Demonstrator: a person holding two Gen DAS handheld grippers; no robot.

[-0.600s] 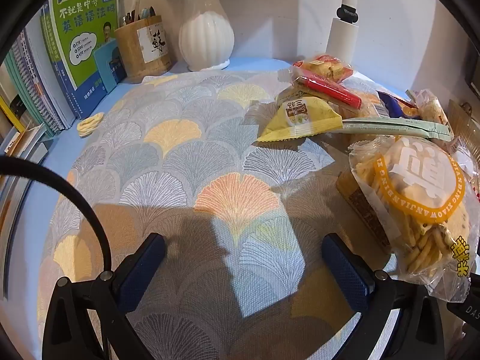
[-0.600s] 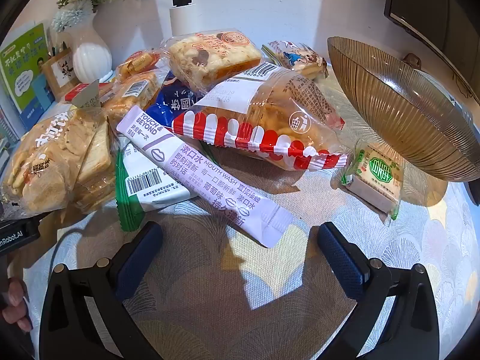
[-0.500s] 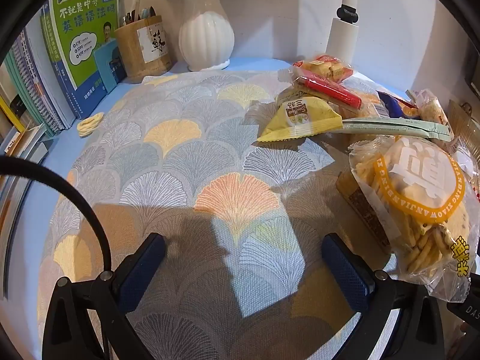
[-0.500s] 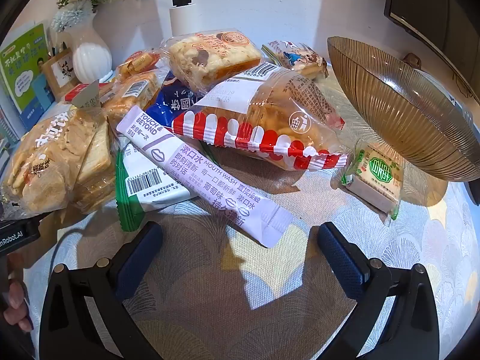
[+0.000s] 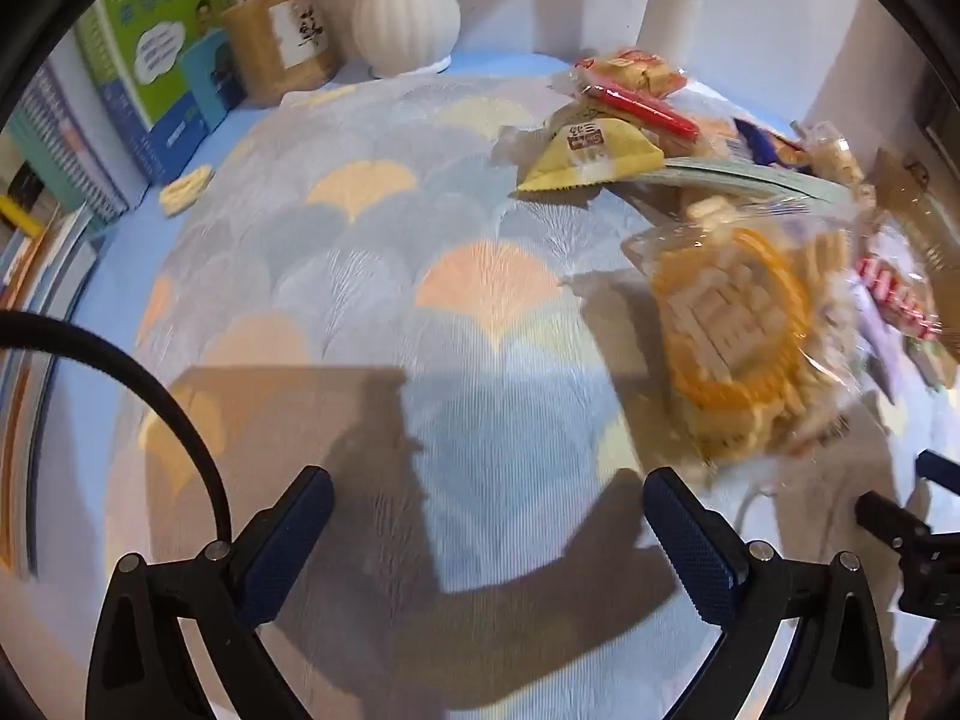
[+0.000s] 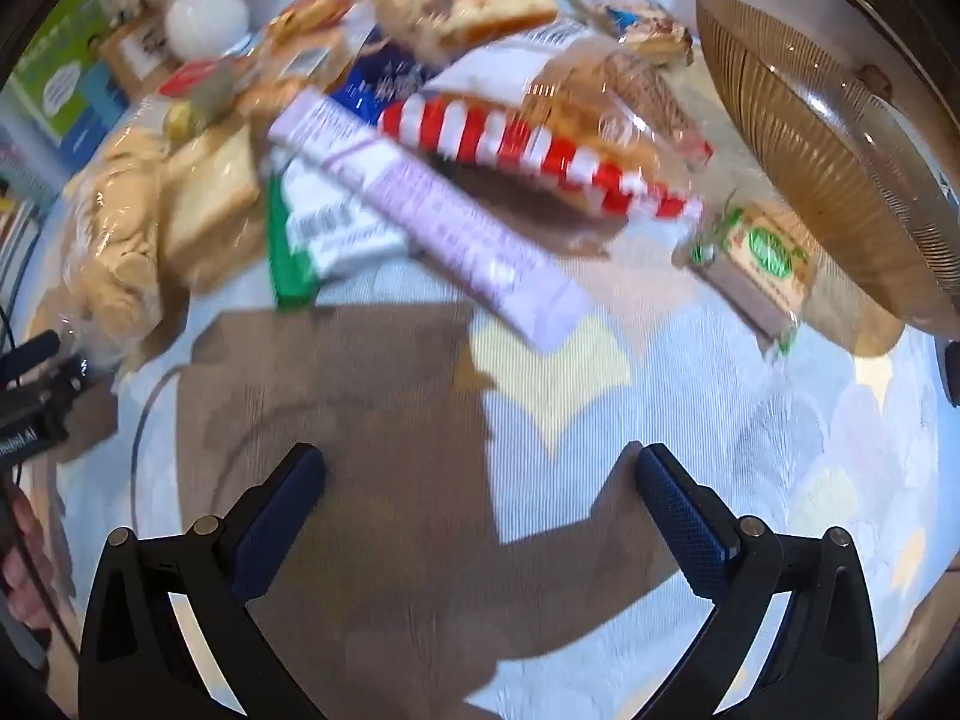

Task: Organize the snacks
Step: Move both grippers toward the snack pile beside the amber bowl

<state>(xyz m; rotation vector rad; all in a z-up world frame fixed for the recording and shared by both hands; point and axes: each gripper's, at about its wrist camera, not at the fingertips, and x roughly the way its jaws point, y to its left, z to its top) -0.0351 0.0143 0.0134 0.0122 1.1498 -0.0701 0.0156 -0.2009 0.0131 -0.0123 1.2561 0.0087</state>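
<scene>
A heap of snack packs lies on the patterned cloth. In the left wrist view a clear cracker bag with an orange ring (image 5: 741, 330) sits right of centre, a yellow triangular pack (image 5: 591, 159) behind it. My left gripper (image 5: 489, 531) hangs open above bare cloth, nothing between its fingers. In the right wrist view a purple mouthwash sachet (image 6: 432, 210), a red-and-white striped bread bag (image 6: 540, 150) and a small green-labelled pack (image 6: 762, 252) lie ahead of my right gripper (image 6: 480, 504), which is open and holds nothing. An amber ribbed glass bowl (image 6: 828, 138) stands at the right.
A white vase (image 5: 405, 18), a wooden pen holder (image 5: 279, 39) and upright books (image 5: 156, 54) line the back left. The other gripper's black body (image 5: 912, 546) shows at the right edge. A hand (image 6: 24, 546) shows at the lower left of the right wrist view.
Both cameras have shifted and the pictures are now blurred: the snack heap sits higher in both views, and the other gripper has come into the left wrist view. Both grippers stay open.
</scene>
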